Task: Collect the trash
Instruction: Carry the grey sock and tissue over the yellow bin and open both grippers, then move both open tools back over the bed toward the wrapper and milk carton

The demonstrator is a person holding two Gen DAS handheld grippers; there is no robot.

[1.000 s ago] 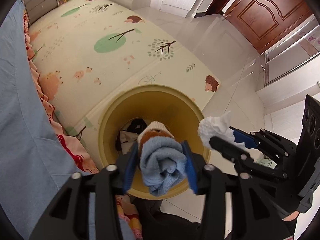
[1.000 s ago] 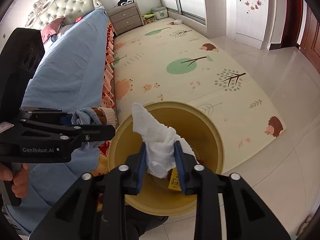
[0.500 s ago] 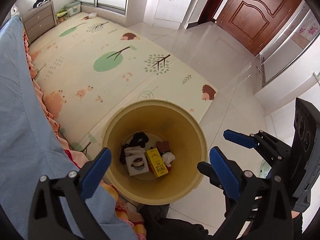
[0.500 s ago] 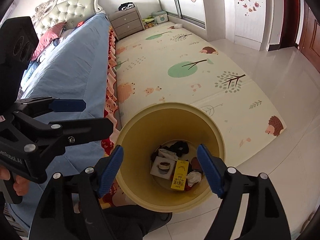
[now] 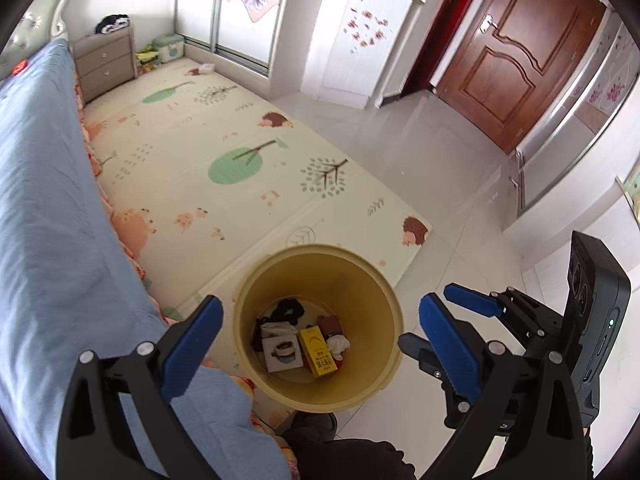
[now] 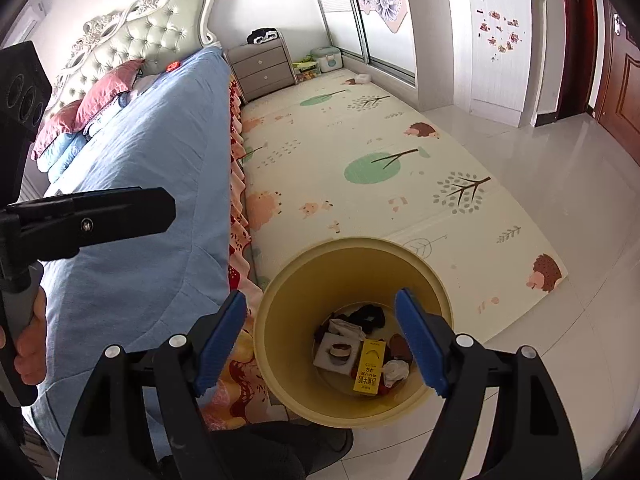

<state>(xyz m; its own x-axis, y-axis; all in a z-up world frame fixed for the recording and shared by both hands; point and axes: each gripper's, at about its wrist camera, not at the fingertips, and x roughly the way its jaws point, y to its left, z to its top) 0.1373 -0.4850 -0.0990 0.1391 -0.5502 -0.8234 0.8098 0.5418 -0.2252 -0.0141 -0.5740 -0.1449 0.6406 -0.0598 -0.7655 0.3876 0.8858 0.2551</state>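
Hovering open and empty above yellow bin (image 5: 384,292): left gripper (image 5: 320,336), right gripper (image 6: 322,344); trash (image 6: 370,360) lying straight below.

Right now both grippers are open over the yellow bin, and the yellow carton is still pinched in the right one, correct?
Not quite. The yellow carton is not in the right gripper; it lies at the bottom of the yellow bin, as the right wrist view shows. Both that gripper and the left gripper are open above the bin, with nothing between the pads.
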